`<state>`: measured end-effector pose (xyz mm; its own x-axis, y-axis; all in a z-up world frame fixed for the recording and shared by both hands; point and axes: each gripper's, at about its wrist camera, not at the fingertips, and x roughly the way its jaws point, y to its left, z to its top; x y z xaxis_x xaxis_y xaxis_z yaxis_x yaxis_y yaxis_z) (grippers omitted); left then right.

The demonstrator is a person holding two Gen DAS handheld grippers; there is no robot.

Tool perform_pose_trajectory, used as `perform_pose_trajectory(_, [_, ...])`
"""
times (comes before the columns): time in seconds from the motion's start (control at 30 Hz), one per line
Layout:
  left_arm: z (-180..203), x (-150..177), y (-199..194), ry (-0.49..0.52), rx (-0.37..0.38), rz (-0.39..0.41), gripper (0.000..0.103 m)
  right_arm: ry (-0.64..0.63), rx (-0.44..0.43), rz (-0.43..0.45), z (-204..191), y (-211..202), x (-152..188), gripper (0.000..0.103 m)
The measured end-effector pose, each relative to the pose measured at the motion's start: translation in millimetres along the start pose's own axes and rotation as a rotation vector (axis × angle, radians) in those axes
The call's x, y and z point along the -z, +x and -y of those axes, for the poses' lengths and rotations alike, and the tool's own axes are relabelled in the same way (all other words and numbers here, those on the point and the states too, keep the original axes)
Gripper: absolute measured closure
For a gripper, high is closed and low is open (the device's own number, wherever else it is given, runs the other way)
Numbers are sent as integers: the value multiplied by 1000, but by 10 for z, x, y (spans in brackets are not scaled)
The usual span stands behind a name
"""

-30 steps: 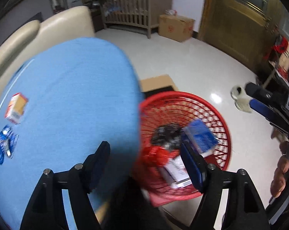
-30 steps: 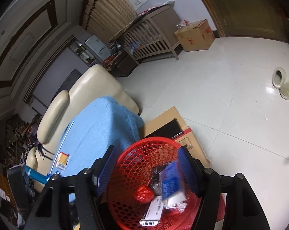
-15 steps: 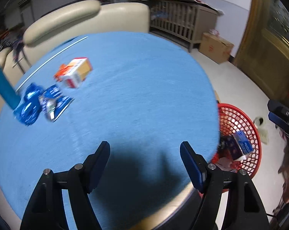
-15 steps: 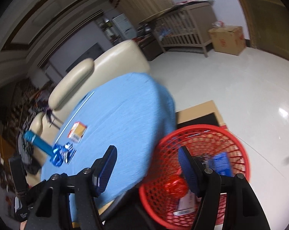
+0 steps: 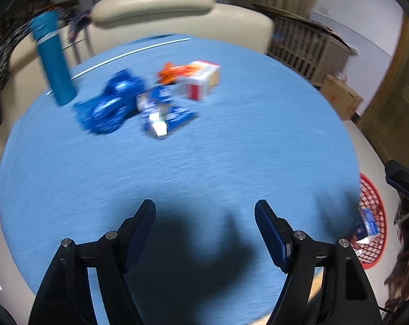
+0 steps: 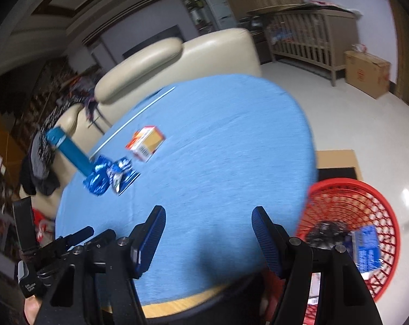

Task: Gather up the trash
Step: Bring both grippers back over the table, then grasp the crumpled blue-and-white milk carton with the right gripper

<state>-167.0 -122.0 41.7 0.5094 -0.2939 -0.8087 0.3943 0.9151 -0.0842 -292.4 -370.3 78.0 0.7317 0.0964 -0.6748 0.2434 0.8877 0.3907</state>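
On the round blue table lie a crumpled blue wrapper, a blue-and-white packet and a small white, orange and red carton, all at the far side. My left gripper hangs open and empty over the near part of the table. My right gripper is open and empty over the table's near right edge. To the right on the floor stands the red mesh basket, holding a blue box and other trash.
A tall teal bottle stands upright at the table's far left, beside the wrappers. A cream sofa backs the table. Cardboard lies flat on the floor behind the basket. A wooden crib and cardboard box stand far right.
Both grippers swung left, from above the red basket to over the blue table. The trash on the table now sits nearer the middle of both views, the basket at the right edge. Jaws unchanged.
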Motion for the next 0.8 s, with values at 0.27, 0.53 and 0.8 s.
perform_pose_trajectory(0.27, [-718,78,67,-124,-82,4,27,-140,-46,-100,-698,553,-41,33])
perform_pose_trajectory(0.53, [-1157,88,90,-202,-107,4,27,-271,-98,-165,-1514,1183,-142,33])
perform_pose_trajectory(0.8, [-1381,19,104,-230,-129,16,27,-351,-90,-200,-2099,1971,-308,33])
